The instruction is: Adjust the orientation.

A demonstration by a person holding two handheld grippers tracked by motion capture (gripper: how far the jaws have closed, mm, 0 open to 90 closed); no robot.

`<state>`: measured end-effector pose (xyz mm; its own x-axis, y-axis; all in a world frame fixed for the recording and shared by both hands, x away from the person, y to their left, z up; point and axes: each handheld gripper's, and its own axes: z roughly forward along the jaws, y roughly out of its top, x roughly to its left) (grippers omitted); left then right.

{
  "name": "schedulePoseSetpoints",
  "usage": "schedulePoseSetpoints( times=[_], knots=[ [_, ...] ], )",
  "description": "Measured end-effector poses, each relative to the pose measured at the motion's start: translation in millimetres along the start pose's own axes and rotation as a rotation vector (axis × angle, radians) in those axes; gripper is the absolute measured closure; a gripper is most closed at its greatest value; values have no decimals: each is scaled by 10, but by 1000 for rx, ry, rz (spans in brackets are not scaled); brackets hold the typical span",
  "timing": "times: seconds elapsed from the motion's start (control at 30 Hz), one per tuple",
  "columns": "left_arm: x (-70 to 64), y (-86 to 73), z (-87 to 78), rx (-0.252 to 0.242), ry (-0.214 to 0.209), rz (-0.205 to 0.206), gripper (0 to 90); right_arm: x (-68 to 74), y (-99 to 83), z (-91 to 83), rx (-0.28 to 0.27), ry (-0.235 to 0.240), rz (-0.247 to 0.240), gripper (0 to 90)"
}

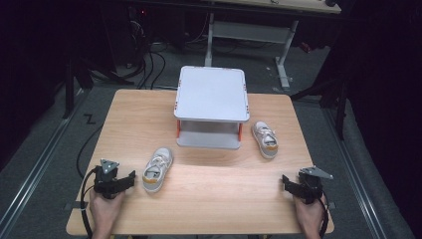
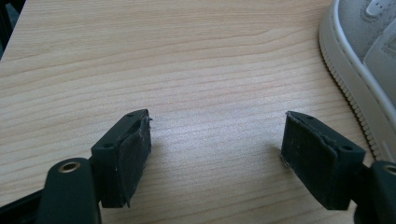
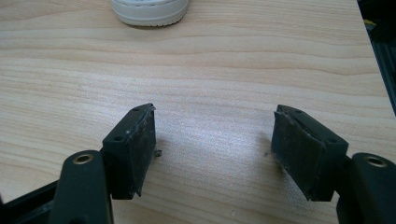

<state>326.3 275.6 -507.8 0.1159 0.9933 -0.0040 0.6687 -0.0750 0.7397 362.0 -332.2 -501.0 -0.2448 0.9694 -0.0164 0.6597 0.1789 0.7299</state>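
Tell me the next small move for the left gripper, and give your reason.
Probably slide the left gripper right toward the near shoe and bring its jaws around the heel. The jaws stand open over bare table, holding nothing, and the shoe lies just beside it, closer than the other shoe by the white rack.

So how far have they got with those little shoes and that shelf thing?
Nothing looks done yet. Both shoes lie on the table: the left shoe near the left claw, the right shoe beside the white two-level rack, whose shelves look bare. Nothing is in hand: the left claw and the right claw rest open at the near edge. Presumably picking up and placing both shoes remains.
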Motion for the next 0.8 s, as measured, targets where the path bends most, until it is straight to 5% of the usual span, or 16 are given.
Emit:
schedulePoseSetpoints(
  times=[0.8],
  knots=[
    [-27,20,20,4,-20,23,225,7,1,2,2,-1,0,297]
  ],
)
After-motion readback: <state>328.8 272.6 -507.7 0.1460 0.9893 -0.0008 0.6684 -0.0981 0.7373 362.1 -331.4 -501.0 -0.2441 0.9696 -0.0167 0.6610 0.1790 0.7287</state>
